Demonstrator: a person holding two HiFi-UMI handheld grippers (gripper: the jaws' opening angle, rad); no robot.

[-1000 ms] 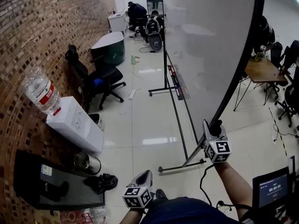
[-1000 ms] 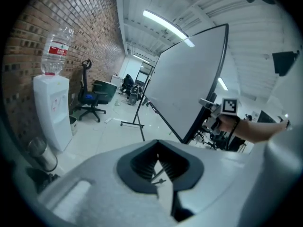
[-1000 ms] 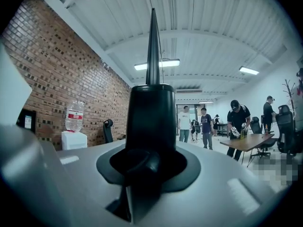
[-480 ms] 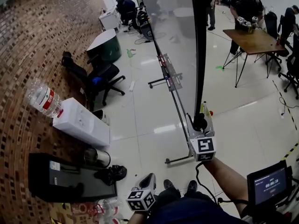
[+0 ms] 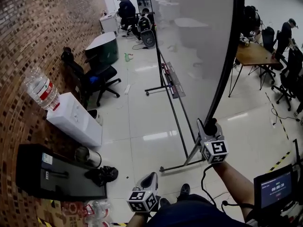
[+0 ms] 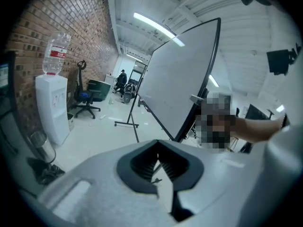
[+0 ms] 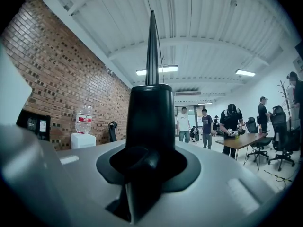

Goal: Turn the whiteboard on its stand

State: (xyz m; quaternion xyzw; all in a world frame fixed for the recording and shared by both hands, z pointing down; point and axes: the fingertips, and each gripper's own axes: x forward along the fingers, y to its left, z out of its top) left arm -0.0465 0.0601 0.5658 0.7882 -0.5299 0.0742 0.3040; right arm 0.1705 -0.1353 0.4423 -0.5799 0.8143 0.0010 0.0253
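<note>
The light grey left gripper (image 5: 149, 178) and right gripper (image 5: 206, 126) each bear a black-and-white marker cube (image 5: 142, 201). A black cable (image 5: 204, 181) hangs from the right one. The person wears dark blue clothing (image 5: 189, 216) and dark shoes (image 5: 183, 189).

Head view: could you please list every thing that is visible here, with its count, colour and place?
whiteboard: one, white with black frame, centre, standing upright
water dispenser: one, white, left, against the brick wall
water bottle: one, clear with red label, upside down on the water dispenser
office chair: one, black, by the brick wall beyond the water dispenser
wooden table: one, brown, upper right
metal bin: one, silver, on the floor near the water dispenser
small screen: one, black with blue display, bottom right
people: several, dark clothes, far end and near the wooden table
left gripper: one, grey, bottom centre, jaws together, empty
right gripper: one, grey, lower right, closed on the whiteboard's black frame
</note>
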